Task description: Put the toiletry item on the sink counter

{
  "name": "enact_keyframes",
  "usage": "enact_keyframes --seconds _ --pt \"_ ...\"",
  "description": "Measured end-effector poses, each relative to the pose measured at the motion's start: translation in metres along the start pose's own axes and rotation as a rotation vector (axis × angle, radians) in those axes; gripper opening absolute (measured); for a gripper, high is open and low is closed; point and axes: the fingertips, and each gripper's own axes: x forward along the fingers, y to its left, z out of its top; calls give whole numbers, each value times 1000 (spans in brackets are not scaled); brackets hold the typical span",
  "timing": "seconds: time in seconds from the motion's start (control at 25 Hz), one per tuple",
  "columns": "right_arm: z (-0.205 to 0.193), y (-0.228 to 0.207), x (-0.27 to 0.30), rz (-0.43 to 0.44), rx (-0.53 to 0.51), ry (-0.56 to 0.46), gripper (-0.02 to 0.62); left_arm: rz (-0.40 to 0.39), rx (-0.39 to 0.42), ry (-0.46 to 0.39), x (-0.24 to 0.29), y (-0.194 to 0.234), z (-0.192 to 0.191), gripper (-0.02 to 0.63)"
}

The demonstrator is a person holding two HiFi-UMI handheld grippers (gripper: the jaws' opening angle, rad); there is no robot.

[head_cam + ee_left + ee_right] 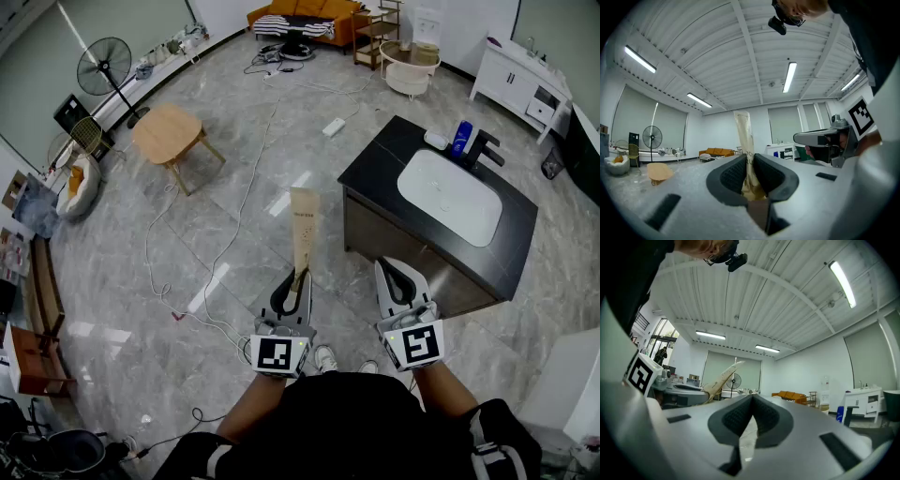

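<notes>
A tall tan toiletry tube (304, 230) stands upright in my left gripper (294, 279), whose jaws are shut on its lower end. In the left gripper view the tube (744, 136) rises from between the black pads (732, 174). My right gripper (391, 272) is beside it, shut and empty; its pads (736, 417) meet at the tips. The black sink counter (375, 173) with a white basin (450, 197) lies ahead to the right, beyond both grippers. The right gripper view shows the tube (723, 376) leaning at its left.
On the counter's far edge stand a blue bottle (461, 138), a black faucet (486, 148) and a small white item (436, 140). A wooden side table (167, 131), a fan (105, 67) and cables (234, 225) occupy the grey floor at left. A white cabinet (520, 80) is far right.
</notes>
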Motion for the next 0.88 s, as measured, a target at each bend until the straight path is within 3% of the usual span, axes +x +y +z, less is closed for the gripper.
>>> enact_keyframes --seconds 0.48,0.88 --pt "-10 13 23 -21 13 4 3 -39 5 8 8 22 -10 63" --pt "-19 -16 32 -130 3 6 5 -113 4 -33 33 27 -4 63"
